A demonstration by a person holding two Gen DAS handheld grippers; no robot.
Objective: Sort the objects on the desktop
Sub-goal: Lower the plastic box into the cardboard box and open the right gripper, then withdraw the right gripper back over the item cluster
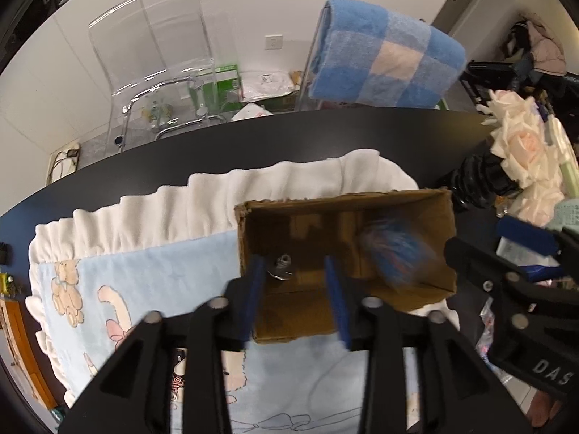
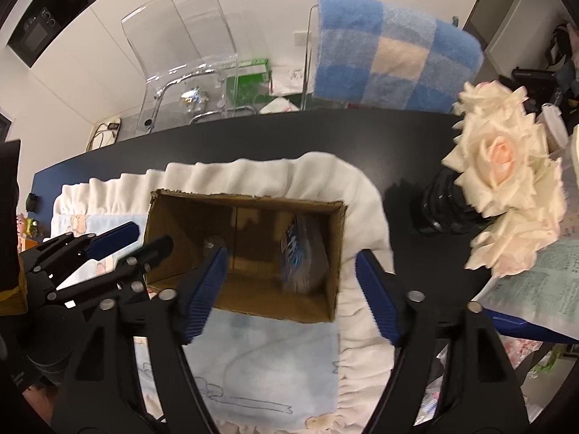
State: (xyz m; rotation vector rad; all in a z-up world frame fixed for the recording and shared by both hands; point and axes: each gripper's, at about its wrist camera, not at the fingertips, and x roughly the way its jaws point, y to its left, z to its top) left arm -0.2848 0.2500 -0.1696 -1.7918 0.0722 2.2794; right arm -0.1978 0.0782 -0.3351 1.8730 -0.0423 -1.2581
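left wrist: "das" printed on the right gripper (image 1: 539, 253). left gripper (image 1: 296, 300) spread apart, empty, over the cardboard box (image 1: 427, 213); blurry blue packet (image 1: 398, 253) inside.

right wrist: right gripper (image 2: 296, 296) wide apart, empty, over the same box.

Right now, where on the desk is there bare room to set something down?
The black desk is bare behind the frilled cloth, and between the cloth and the flowers. The right edge is crowded; the box already holds things.
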